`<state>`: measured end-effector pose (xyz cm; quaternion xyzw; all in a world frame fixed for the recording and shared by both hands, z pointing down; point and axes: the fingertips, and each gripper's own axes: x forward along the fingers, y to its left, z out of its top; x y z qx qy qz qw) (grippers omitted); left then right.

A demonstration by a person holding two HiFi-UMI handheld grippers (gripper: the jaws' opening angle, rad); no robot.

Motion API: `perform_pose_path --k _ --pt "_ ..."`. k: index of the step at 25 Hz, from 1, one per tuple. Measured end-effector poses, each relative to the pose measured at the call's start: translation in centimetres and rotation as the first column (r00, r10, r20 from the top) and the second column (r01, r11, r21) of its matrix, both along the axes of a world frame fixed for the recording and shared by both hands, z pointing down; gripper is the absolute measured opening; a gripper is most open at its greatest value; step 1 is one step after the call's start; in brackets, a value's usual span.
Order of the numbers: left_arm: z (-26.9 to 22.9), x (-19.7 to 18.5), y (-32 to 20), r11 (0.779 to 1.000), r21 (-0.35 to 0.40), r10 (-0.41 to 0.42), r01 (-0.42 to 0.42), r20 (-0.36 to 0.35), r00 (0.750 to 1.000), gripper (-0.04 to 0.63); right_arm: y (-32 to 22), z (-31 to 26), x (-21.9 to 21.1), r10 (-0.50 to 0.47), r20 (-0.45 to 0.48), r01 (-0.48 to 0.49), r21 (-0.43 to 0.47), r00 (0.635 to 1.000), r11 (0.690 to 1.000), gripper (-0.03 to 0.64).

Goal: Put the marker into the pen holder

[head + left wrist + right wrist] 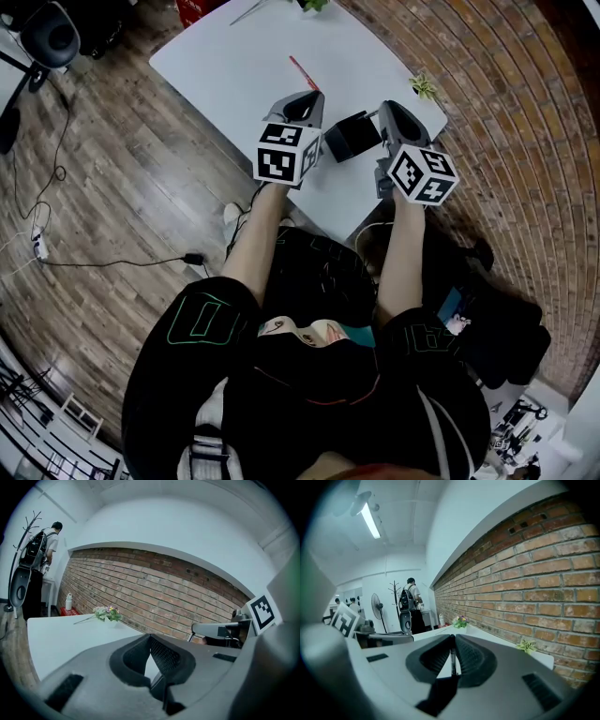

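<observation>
**While the red marker (303,72) lies on the table, both grippers flank the pen holder (352,136)**

Seated at a white table (234,66), a person holds the left gripper (307,96) and the right gripper (388,109) over its near right corner. The black pen holder sits between them. The head view does not show whether either gripper touches it.

The left gripper's jaws are closed tip to tip, with only bare tabletop showing through the gap beneath them. The right gripper's jaws are likewise pressed together. A thin dark line runs down the slit between them, and it cannot be made out whether this is a jaw edge or something else.

The marker, a slim red stick, rests flat on the table just beyond the left gripper's tips, on the far side of the holder and apart from it. A small green plant (424,86) stands at the table's right edge, near the brick wall.

Judged from this, the task has hardly begun. The marker has not been picked up and nothing can be seen in the holder. One gripper must yet open, close on the marker, lift it, turn it end-down over the holder's mouth and let go. The other gripper may need to steady the holder.
</observation>
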<state>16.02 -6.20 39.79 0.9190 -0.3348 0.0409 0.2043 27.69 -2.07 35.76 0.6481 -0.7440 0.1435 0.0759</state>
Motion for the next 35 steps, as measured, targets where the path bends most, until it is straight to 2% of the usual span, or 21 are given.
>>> perform_pose_path --k 9,15,21,35 --pt "3.0 0.0 2.1 0.997 -0.055 -0.06 0.062 0.044 0.997 -0.002 1.4 4.5 0.7 -0.046 0.028 0.048 -0.082 0.999 0.995 0.043" --pt "5.8 -0.2 4.1 0.992 -0.101 -0.061 0.072 0.112 0.992 -0.002 2.6 7.7 0.0 -0.051 0.092 0.063 -0.132 0.994 0.989 0.043" --pt "7.5 0.0 5.3 0.99 -0.128 -0.042 0.065 0.174 0.984 -0.002 3.3 9.8 0.6 -0.032 0.105 0.05 -0.165 0.994 0.985 0.044" --pt "8.9 0.4 6.4 0.988 -0.137 -0.039 0.072 0.231 0.972 -0.002 4.3 11.3 1.6 0.0 0.141 0.024 -0.166 0.99 0.986 0.048"
